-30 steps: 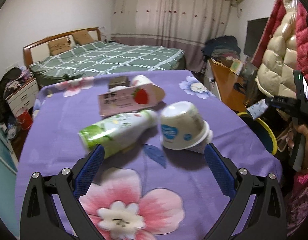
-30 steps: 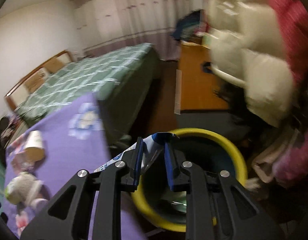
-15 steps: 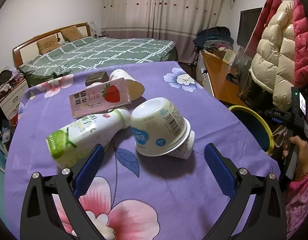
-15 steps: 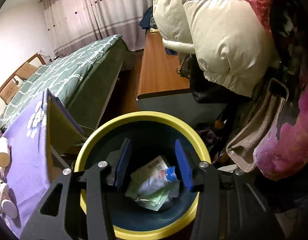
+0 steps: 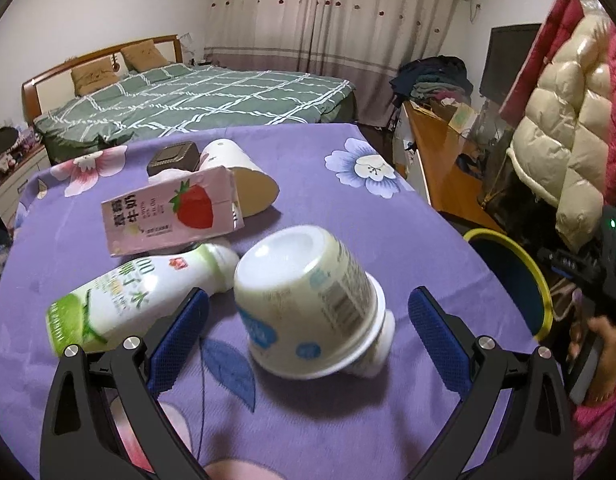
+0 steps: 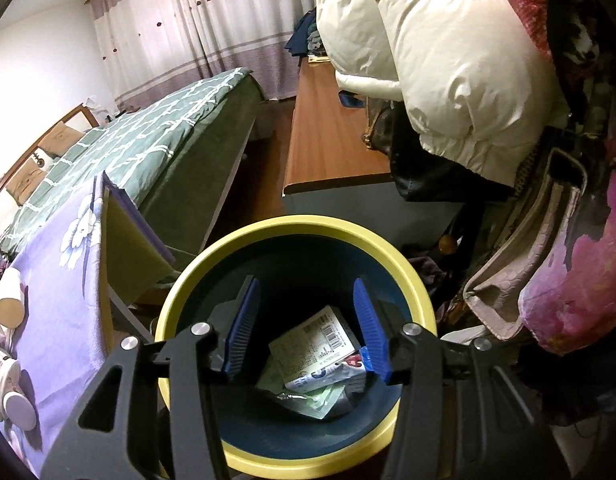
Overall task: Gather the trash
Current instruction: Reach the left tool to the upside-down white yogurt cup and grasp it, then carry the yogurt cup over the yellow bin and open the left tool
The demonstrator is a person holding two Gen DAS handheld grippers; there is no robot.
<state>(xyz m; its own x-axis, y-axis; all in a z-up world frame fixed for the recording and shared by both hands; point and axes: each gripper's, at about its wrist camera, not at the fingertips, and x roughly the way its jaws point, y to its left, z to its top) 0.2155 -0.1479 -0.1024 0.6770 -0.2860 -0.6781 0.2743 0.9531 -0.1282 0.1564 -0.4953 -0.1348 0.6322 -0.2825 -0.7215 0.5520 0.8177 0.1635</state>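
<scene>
Now I'm opening the right gripper (image 6: 305, 326) over the bin (image 6: 295, 226), nothing between; left gripper (image 5: 308, 336), spread, is nearing the tub (image 5: 308, 300) at twelve o'clock—clamp next.

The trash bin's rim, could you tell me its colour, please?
Yellow rim, dark blue inside; clearest in the right wrist view.

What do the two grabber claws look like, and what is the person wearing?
Each gripper, left and right, has two black plastic arms with triangle-shaped holes and shiny silver bolts. The fingers end in flat blue ribbed pads. No cables show. The right one's handle carries a small green light. The person's sleeve is fuzzy pink.
</scene>
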